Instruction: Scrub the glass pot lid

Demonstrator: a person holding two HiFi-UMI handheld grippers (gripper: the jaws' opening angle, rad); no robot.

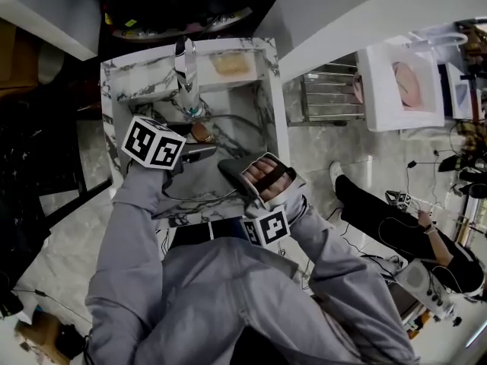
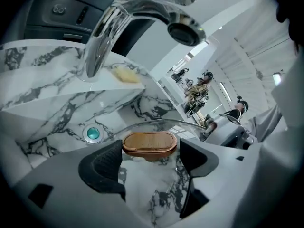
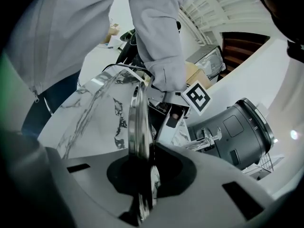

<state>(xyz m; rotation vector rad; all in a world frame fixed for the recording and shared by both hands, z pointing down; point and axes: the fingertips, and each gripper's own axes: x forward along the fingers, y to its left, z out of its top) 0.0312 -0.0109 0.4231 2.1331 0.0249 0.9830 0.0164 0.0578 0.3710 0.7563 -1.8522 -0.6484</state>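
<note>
Left hand-held gripper spread, right one clamped

L gripper nr lid, over sink

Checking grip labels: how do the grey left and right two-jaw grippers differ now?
Jaws: left gripper open; right gripper shut. Load: left gripper holds nothing, the oval wooden knob lies between its jaws, unpressed; right gripper clamps the round glass pot lid by its metal rim, edge-on. Shared: both at the same lid, over the white marble sink.
</note>
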